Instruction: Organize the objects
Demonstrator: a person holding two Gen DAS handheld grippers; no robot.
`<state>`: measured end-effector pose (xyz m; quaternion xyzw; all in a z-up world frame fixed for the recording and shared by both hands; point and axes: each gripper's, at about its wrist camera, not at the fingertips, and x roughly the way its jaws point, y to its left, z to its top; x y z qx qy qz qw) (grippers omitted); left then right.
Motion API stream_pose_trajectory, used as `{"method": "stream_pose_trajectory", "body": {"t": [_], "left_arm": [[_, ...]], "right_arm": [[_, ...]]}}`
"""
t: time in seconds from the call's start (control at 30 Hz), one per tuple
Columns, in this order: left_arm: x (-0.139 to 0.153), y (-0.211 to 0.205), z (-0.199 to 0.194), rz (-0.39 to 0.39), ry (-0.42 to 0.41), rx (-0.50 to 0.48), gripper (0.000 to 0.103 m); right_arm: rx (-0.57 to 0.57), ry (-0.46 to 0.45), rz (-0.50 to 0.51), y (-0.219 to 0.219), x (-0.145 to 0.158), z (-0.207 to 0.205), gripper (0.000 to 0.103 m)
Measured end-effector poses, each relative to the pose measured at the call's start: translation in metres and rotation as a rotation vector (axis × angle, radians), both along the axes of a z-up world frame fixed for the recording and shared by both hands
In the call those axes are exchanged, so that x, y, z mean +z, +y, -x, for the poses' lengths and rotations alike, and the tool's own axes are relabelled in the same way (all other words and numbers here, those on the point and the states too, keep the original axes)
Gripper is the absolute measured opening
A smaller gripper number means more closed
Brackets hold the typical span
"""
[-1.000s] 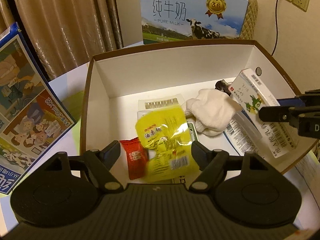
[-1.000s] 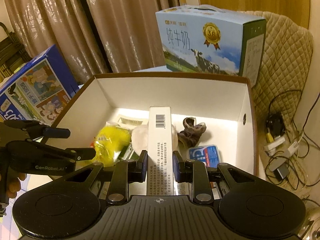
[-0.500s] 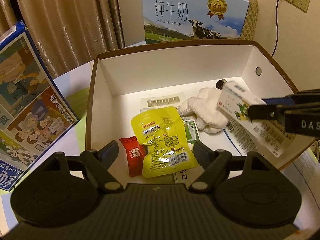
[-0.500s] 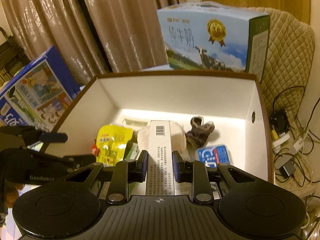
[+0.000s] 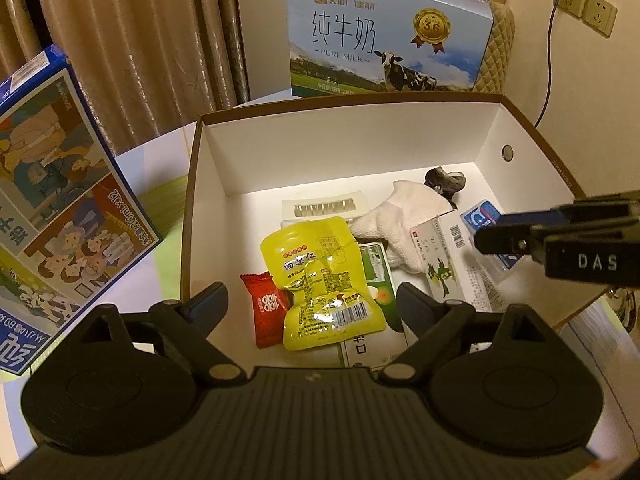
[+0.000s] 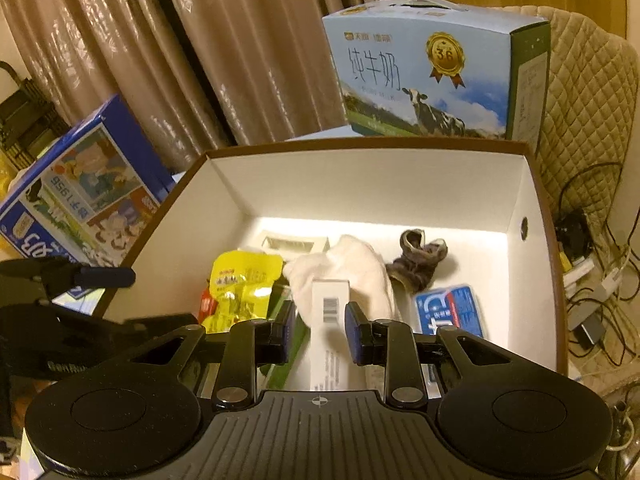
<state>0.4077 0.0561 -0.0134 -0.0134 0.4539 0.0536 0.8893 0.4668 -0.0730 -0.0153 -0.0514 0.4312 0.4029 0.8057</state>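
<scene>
I hold both grippers over a brown-rimmed cardboard box (image 5: 192, 184) with smooth white walls. My left gripper (image 5: 312, 300) hangs spread wide, empty, above the near left of the box floor. My right gripper (image 6: 318, 330) stands parted, its pads clear on both sides of one slim white carton (image 6: 330, 312) with a barcode; the carton lies in the box, its far end on the white cloth, and its long face shows a small green bird print in the left view (image 5: 440, 256).

On the floor I count one glossy, crinkled yellow pouch (image 5: 320, 276), one red wrapped candy (image 5: 266, 308) touching its left edge, one soft white cloth (image 5: 400, 224), one dark rumpled cloth (image 6: 420, 260) at the far right, one blue packet (image 6: 450, 312) on the right, and one pale rectangular tray (image 5: 324, 208) toward the far wall.

Beyond the box stands one blue milk carton (image 5: 388, 36) with a cow printed on it; one blue illustrated carton (image 5: 60, 200) stands to the left.
</scene>
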Motion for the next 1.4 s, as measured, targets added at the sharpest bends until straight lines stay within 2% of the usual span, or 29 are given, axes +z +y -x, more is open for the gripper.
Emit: {"method": "stream_pose_trajectory", "body": {"t": [0.13,0.27,0.57,1.0,1.4], "left_arm": [[0.006,-0.002,0.008,0.005,-0.009,0.002,0.092],[0.013,-0.005,0.017,0.011,-0.022,0.006,0.094],[0.031,-0.011,0.046,0.033,-0.051,0.040,0.097],[0.052,-0.026,0.101,0.057,-0.095,0.061,0.100],[0.060,-0.043,0.158,0.031,-0.100,0.053,0.102]], "right_arm": [[0.003,0.005,0.012,-0.008,0.003,0.008,0.028],[-0.005,-0.003,0.014,-0.020,0.008,0.020,0.051],[-0.045,-0.013,-0.010,-0.046,0.025,0.048,0.071],[-0.096,-0.043,-0.041,-0.078,0.051,0.097,0.075],[-0.110,-0.033,-0.039,-0.100,0.057,0.148,0.075]]}}
